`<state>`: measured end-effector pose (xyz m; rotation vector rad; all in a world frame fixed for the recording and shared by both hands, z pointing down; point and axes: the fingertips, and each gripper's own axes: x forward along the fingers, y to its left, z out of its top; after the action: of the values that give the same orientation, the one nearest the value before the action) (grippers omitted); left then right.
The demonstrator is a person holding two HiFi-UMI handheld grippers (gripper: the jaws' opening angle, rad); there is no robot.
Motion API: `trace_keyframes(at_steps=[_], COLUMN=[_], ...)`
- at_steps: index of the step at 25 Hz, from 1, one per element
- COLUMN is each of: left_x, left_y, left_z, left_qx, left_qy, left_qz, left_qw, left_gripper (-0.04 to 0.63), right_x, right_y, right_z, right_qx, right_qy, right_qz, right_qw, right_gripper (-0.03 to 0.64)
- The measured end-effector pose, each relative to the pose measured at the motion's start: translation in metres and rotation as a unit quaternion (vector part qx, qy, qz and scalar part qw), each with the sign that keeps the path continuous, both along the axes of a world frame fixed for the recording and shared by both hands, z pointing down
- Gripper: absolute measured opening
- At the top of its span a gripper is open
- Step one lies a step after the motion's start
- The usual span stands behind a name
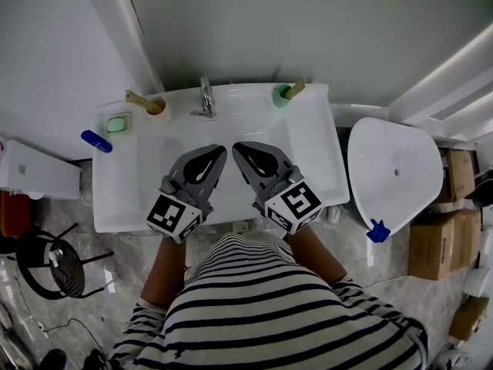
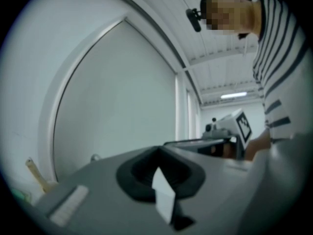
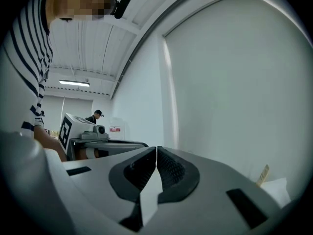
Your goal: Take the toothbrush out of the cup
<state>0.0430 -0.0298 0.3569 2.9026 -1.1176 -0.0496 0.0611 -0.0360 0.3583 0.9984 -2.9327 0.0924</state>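
Observation:
Two cups stand at the back of a white washbasin (image 1: 308, 153). The tan cup (image 1: 156, 106) at the back left holds a wooden toothbrush (image 1: 139, 99); its handle also shows in the left gripper view as a toothbrush (image 2: 35, 174). At the back right a green cup (image 1: 283, 95) holds another wooden toothbrush (image 1: 296, 89), whose tip appears as a toothbrush (image 3: 263, 175) in the right gripper view. My left gripper (image 1: 223, 149) and right gripper (image 1: 236, 146) hover side by side over the basin, both shut and holding nothing, their tips nearly touching.
A chrome tap (image 1: 206, 99) sits at the back middle. A green soap dish (image 1: 118, 122) and a blue object (image 1: 96, 140) lie at the basin's left. A white toilet (image 1: 393, 172) stands to the right, cardboard boxes (image 1: 435, 237) beyond it, a black stool (image 1: 54, 260) at lower left.

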Motion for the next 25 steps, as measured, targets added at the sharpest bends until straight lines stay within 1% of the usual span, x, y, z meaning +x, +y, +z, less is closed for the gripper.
trace_keyframes(at_steps=[5,12,17,25], left_x=[0.017,0.036,0.038,0.039], left_y=[-0.016,-0.023,-0.031,-0.039], left_z=[0.002,0.008,0.008,0.011], left_qx=[0.001,-0.005,-0.007,-0.012], left_qy=[-0.003,-0.007,-0.006,-0.007], left_qz=[-0.006,-0.010,-0.017,-0.018], left_qw=[1.0000,0.9999,0.9998,0.9997], left_gripper=[0.006,0.006,0.006,0.006], right_x=[0.015,0.030,0.032,0.029], right_y=[-0.014,-0.025,-0.030,-0.036], right_z=[0.005,0.008,0.009,0.014], right_qx=[-0.003,-0.006,-0.007,-0.013], right_qy=[0.002,-0.003,-0.005,-0.003], right_qz=[-0.010,-0.021,-0.026,-0.033], right_qw=[1.000,1.000,1.000,0.999], right_gripper=[0.008,0.008,0.008,0.008])
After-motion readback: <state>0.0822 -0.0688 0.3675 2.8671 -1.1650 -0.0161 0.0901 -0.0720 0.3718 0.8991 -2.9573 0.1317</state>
